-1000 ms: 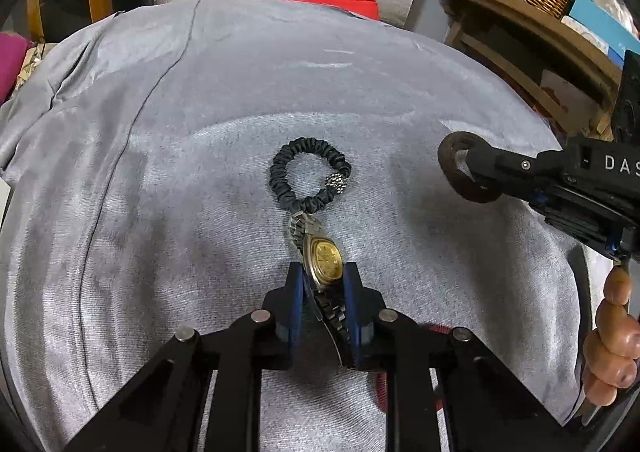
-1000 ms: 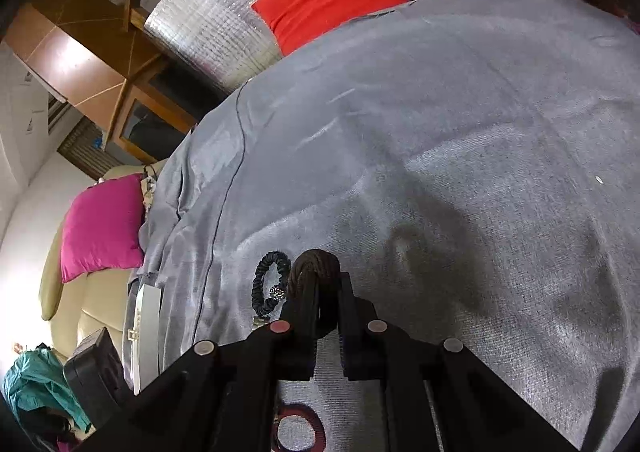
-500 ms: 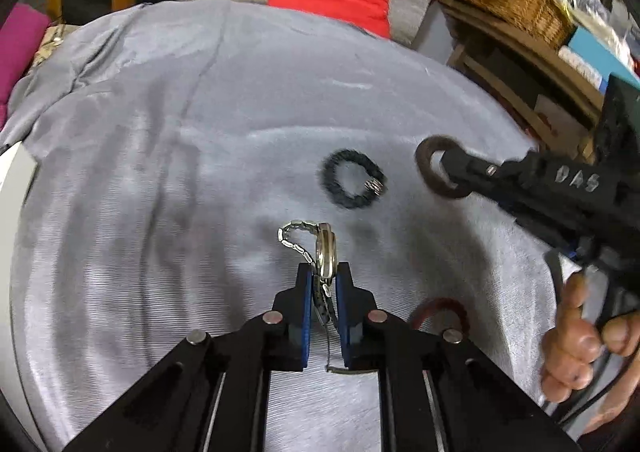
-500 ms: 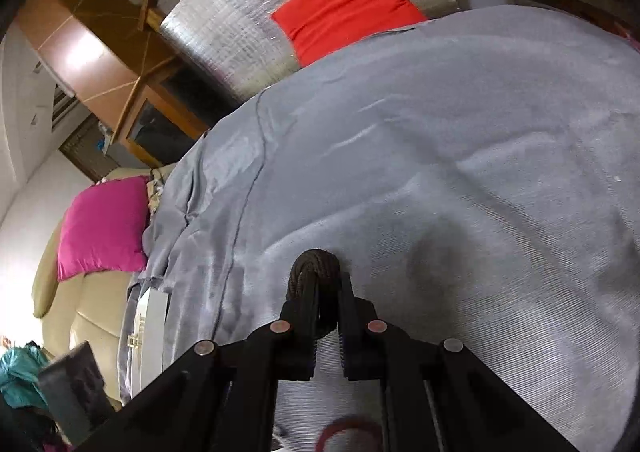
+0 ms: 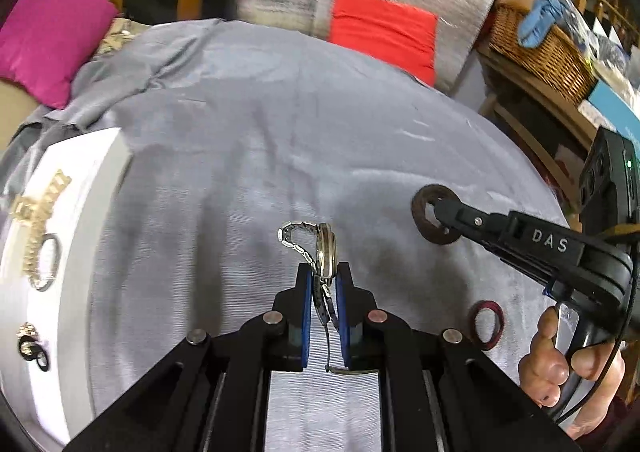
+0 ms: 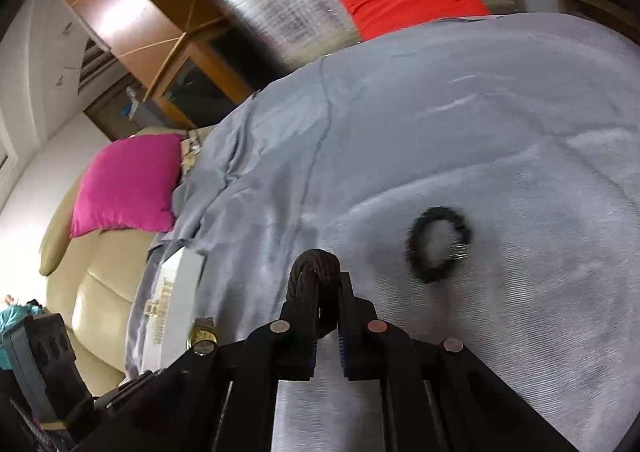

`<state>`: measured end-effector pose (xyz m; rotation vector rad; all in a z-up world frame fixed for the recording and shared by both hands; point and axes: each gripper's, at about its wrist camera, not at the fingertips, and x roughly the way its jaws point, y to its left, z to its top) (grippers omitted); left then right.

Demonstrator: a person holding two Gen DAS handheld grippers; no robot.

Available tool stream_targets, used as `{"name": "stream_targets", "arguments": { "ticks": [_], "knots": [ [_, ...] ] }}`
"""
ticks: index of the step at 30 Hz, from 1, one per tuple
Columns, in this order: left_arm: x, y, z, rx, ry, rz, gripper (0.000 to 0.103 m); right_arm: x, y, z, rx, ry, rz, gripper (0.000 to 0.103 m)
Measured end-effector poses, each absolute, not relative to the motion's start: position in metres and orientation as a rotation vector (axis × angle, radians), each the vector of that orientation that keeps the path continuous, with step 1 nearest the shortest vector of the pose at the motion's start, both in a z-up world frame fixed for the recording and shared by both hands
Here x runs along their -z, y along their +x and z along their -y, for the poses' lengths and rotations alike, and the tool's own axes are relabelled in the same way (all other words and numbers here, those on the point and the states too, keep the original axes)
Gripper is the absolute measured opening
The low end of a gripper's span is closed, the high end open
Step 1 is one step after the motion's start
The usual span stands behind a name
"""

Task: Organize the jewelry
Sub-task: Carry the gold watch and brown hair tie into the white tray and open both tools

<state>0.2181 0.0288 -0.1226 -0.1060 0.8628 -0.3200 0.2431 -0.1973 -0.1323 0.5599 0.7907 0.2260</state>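
My left gripper (image 5: 323, 280) is shut on a gold-faced wristwatch (image 5: 325, 252), held edge-on above the grey cloth with its metal strap curling left. My right gripper (image 6: 325, 284) is shut on a dark brown braided ring (image 6: 316, 266); it also shows in the left wrist view (image 5: 434, 214) to the right of the watch. A white tray (image 5: 86, 212) at the left holds a gold chain bracelet (image 5: 38, 208), a ring and small dark pieces. A black scrunchie bracelet (image 6: 438, 244) lies on the cloth. A red-black ring (image 5: 486, 324) lies near the right hand.
The grey cloth (image 5: 260, 132) covers the whole work surface. A pink cushion (image 5: 48, 36) and beige sofa are at the left. A red cushion (image 5: 384, 28) is at the back. A wicker basket (image 5: 540, 48) on wooden shelves stands at the right.
My left gripper has lifted the watch off the cloth and swung left, bringing the white tray into view. My right gripper, still holding the brown ring, has swung left too.
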Motion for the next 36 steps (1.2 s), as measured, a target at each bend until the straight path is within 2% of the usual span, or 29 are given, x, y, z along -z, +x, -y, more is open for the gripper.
{"name": "stream_targets", "arguments": {
  "ticks": [13, 23, 36],
  "knots": [
    [0.097, 0.206, -0.119, 0.182, -0.212, -0.750, 0.012, 0.118, 0.254, 0.117, -0.372, 0.475, -0.813, 0.009],
    [0.089, 0.195, -0.212, 0.027, -0.365, -0.672, 0.012, 0.096, 0.281, 0.012, -0.544, 0.398, -0.818, 0.009],
    [0.122, 0.208, -0.255, -0.032, -0.403, -0.796, 0.012, 0.098, 0.332, -0.085, -0.613, 0.311, -0.857, 0.009]
  ]
}}
